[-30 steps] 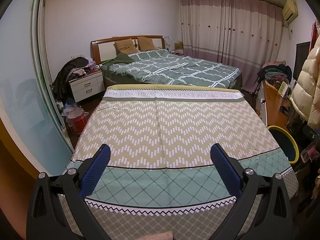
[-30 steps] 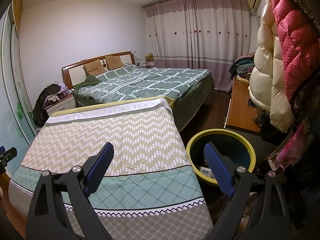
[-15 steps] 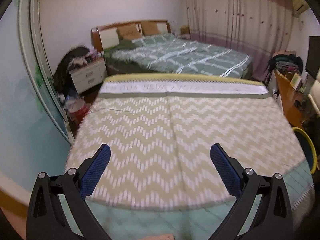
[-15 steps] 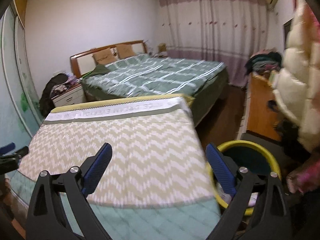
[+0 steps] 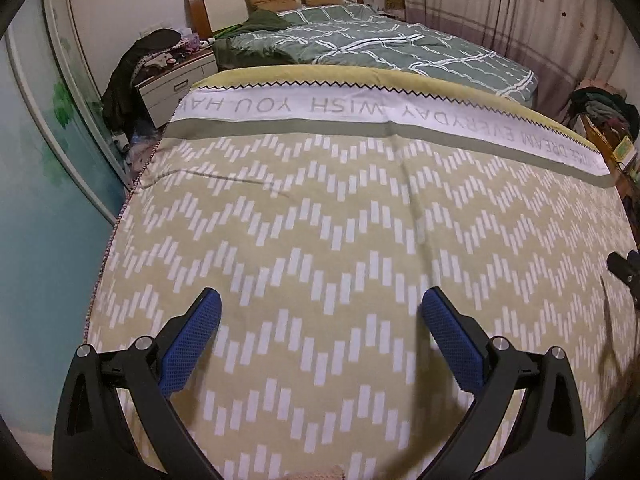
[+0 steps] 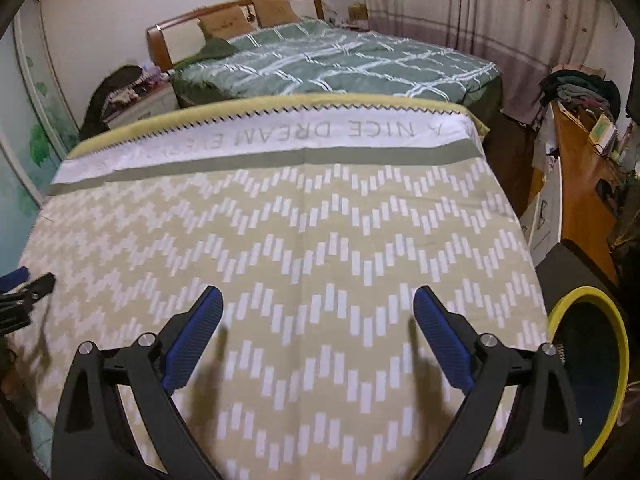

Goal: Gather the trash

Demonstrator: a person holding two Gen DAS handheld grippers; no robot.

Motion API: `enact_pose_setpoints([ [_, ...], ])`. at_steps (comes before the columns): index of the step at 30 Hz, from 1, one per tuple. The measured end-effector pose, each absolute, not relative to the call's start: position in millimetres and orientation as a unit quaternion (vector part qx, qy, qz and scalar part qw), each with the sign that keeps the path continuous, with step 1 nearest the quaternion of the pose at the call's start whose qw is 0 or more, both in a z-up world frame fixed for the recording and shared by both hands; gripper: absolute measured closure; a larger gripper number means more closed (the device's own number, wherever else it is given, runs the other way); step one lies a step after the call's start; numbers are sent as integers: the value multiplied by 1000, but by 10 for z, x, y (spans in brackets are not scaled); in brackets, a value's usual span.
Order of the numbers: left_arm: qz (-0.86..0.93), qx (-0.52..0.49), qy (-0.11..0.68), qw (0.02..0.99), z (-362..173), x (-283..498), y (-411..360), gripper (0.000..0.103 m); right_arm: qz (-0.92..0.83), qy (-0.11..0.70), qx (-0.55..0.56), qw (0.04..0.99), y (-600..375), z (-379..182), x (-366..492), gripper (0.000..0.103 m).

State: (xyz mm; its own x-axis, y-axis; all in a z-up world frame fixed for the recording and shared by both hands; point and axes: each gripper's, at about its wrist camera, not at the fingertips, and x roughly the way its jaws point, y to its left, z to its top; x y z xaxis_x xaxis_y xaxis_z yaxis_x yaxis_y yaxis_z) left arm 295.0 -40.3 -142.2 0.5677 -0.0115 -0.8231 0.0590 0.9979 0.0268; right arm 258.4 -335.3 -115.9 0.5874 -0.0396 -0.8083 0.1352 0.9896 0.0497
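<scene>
Two handheld grippers hover over a bed spread with a chevron-patterned cloth [image 5: 320, 220] in a cluttered bedroom. The left gripper [image 5: 320, 312] stands spread wide, nothing between its blue pads [image 5: 192, 340]. The right gripper [image 6: 318, 308] has its jaws opening, the gap bare but for cloth beneath. No trash can be made out on the cloth; faint shadows near its edges are too blurred to read. A yellow-rimmed bin [image 6: 588, 368] sits just beside the cloth's right edge, half cut off by the frame, its contents dark and unclear. Lettering on the cloth's white band [image 6: 280, 136] runs upside down and partly out of sight. Beyond lies a green-quilted bed [image 5: 380, 44].
</scene>
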Motion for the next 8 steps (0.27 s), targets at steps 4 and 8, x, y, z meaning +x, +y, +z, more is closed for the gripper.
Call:
enact_pose_setpoints([
  [4, -23, 28, 461, 886, -1421, 3072, -420, 3, -64, 460, 53, 884, -3411, -1176, 2673, 6],
  [8, -22, 26, 463, 886, -1421, 3279, -419, 3, -69, 465, 41, 882, -3381, -1199, 2728, 5],
])
